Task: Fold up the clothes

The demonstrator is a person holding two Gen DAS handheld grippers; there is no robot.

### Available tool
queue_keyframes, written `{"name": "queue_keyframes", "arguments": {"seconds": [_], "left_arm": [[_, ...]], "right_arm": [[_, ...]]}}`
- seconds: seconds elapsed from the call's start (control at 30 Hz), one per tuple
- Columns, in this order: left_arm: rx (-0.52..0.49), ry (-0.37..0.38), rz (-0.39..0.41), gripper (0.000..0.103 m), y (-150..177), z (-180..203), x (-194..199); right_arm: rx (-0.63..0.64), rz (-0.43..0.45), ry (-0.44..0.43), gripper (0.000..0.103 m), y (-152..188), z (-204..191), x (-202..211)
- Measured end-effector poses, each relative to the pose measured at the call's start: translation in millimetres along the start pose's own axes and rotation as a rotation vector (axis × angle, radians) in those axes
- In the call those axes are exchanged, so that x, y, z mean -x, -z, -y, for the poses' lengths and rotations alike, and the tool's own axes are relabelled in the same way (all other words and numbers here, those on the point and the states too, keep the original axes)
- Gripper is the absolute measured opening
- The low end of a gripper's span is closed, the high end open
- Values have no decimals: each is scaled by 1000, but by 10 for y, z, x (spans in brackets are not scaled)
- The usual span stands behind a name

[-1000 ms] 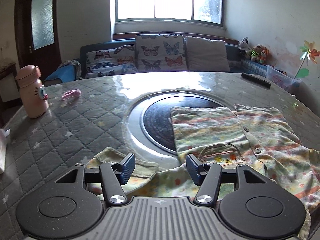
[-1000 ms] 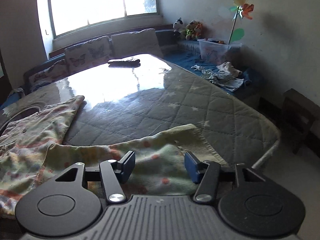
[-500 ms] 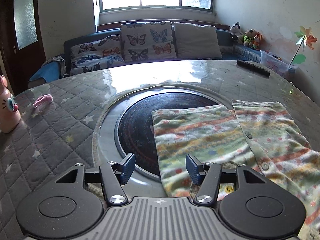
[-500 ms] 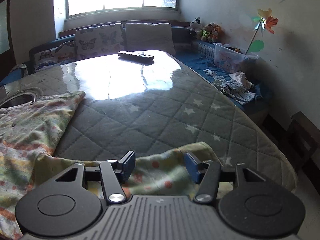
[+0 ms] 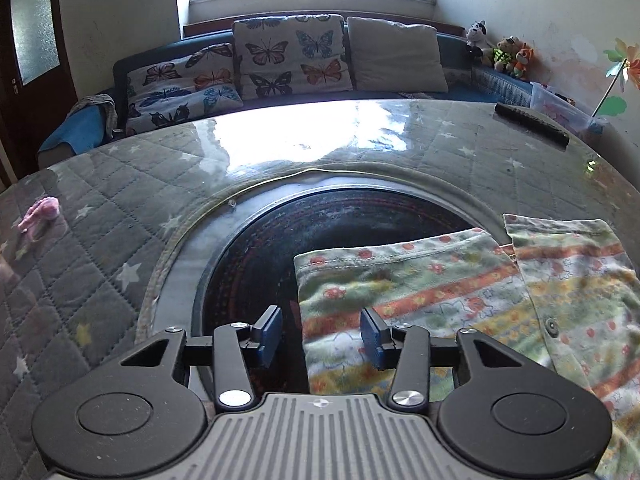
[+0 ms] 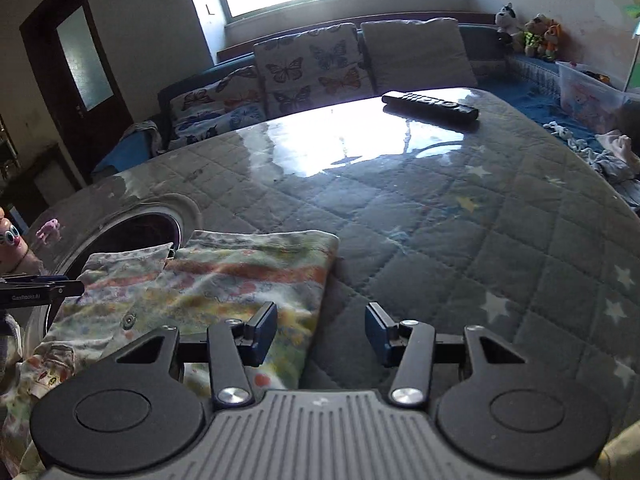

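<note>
A small buttoned shirt (image 5: 460, 300) with orange, green and yellow stripes lies flat on the quilted table, partly over the dark round inset (image 5: 320, 240). My left gripper (image 5: 320, 340) hovers over the shirt's left edge. Its jaws are closing, the cloth edge lies below the gap, and the pads do not press it. In the right wrist view the same shirt (image 6: 224, 280) fills the lower left. My right gripper (image 6: 320, 336) is over the shirt's right edge, jaws closing, its left finger above the cloth and its right finger above bare quilt.
A black remote (image 6: 430, 106) lies at the table's far side, also the remote (image 5: 532, 124) at far right. A pink scrap (image 5: 40, 214) and a pink bottle (image 6: 10, 244) sit at the left. A sofa with butterfly cushions (image 5: 288, 60) stands behind the table.
Both grippers moved forward from the sleeves at the near edge to the shirt's body. The right view swung left toward the shirt. Both pairs of jaws stand slightly narrower.
</note>
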State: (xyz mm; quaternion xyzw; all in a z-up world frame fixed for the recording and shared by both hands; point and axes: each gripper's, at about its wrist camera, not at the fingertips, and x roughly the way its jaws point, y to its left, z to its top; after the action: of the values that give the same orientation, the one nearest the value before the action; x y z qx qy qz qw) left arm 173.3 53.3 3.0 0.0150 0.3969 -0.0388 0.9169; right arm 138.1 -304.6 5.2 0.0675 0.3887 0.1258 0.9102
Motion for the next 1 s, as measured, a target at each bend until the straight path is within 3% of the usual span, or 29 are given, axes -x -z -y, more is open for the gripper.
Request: {"name": "queue_keyframes", "arguments": {"seconds": [0.07, 0.17, 0.2, 0.3, 0.4, 0.7, 0.87, 0.93, 1.0], "left_arm": [[-2, 12, 4, 43, -14, -11, -28], [-20, 29, 17, 22, -33, 6, -46], [-27, 31, 23, 12, -38, 13, -51], [-51, 27, 42, 5, -52, 33, -69], [-55, 13, 56, 4, -85, 16, -102], [-24, -38, 48, 6, -348, -202, -355], [-34, -48, 57, 10, -328, -190, -269], [-56, -35, 63, 10, -268, -118, -171], [-94, -12, 74, 10, -196, -11, -54]], "right_arm": [[20, -15, -3, 44, -47, -38, -113], [34, -14, 3, 34, -99, -87, -193], [36, -16, 3, 25, -121, -99, -219], [46, -22, 6, 9, -202, -148, -308], [60, -17, 7, 5, -297, -208, -411], [125, -3, 33, 7, -615, -427, -881], [177, 12, 23, 16, -601, -560, -768], [203, 20, -3, 29, -558, -645, -644], [241, 10, -50, 35, -468, -769, -523]]}}
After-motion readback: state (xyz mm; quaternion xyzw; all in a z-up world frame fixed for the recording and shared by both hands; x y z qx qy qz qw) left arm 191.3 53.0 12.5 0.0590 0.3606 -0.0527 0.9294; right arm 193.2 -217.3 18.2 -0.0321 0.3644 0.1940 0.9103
